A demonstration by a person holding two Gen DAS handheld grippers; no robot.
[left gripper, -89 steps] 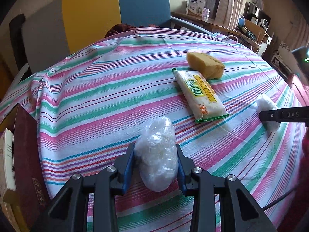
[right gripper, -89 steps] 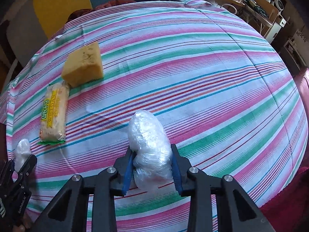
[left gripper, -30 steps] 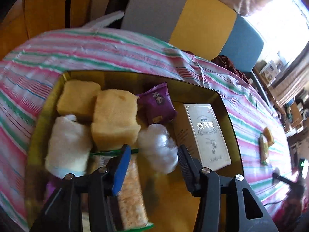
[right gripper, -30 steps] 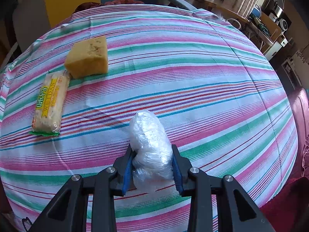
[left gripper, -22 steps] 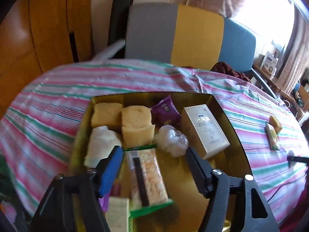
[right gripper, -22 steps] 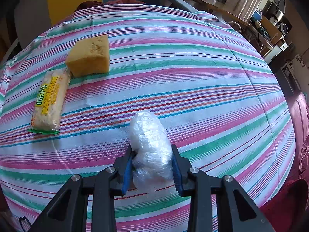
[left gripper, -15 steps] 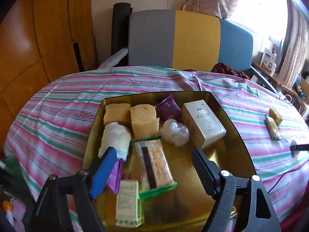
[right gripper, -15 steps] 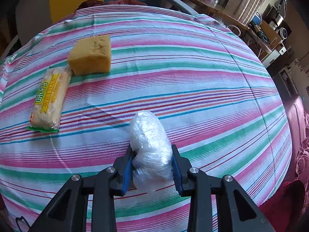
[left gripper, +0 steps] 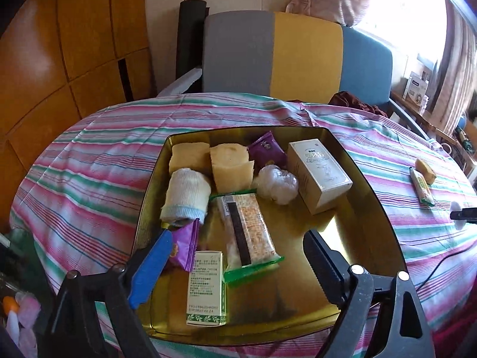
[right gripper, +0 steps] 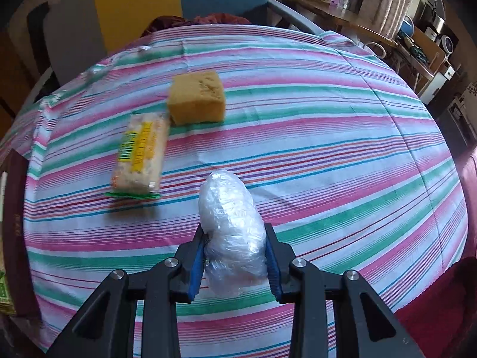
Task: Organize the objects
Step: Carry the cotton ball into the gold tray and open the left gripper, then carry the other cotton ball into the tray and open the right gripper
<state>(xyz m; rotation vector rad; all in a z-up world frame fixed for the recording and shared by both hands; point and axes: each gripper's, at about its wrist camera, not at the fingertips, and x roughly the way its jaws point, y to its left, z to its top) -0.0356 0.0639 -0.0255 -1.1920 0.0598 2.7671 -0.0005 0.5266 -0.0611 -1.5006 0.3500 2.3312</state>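
Gold tray (left gripper: 369, 197) at the bench's (left gripper: 89, 161) left edge, holding two sponges, a white box, a rolled cloth, a cracker pack, purple sachets, a carton and a plastic-wrapped bundle (left gripper: 277, 183) by the box. Left hand-held gripper (left gripper: 235, 264) above the tray, just spread wide, nothing between its jaws. Right hand-held gripper (right gripper: 235, 261) clamped on the waist of a second bundle (right gripper: 231, 223) above mid-bench: likely light, squashy, slippery film. Cracker pack (right gripper: 138, 156) and sponge (right gripper: 195, 101) left on the cloth.

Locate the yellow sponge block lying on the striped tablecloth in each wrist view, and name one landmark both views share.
Left wrist: yellow sponge block far right, small, beyond the gold tray.
Right wrist: upper centre-left, large, on the striped tablecloth.
Shared landmark: the yellow-and-green snack packet beside the block.
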